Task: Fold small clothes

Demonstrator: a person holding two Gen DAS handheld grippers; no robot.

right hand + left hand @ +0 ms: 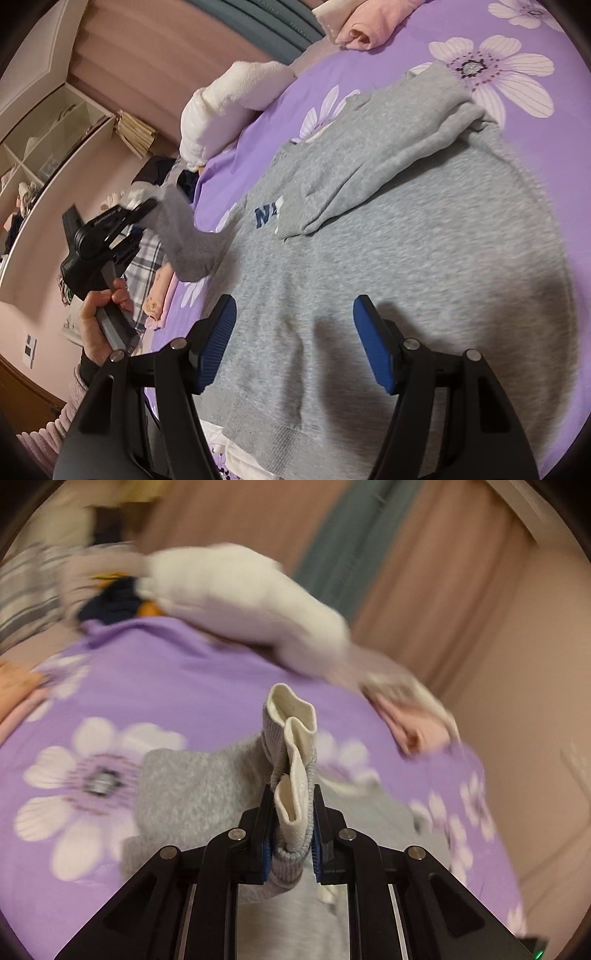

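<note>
A small grey sweatshirt [388, 258] with blue letters lies flat on a purple flowered bedsheet [517, 37]. One sleeve [373, 162] is folded across its chest. My left gripper [293, 805] is shut on the cuff of the other sleeve [291, 738] and holds it lifted off the bed; it also shows in the right wrist view [144, 210], with the sleeve [188, 243] stretched from it. My right gripper [295, 343] is open and empty, just above the sweatshirt's lower part near the hem.
A white fluffy garment [229, 103] and a pink folded garment [369, 26] lie at the bed's far edge. Pink [159, 299] and plaid [147, 251] clothes lie by the left side. Curtains [424, 572] and shelves [44, 140] stand beyond.
</note>
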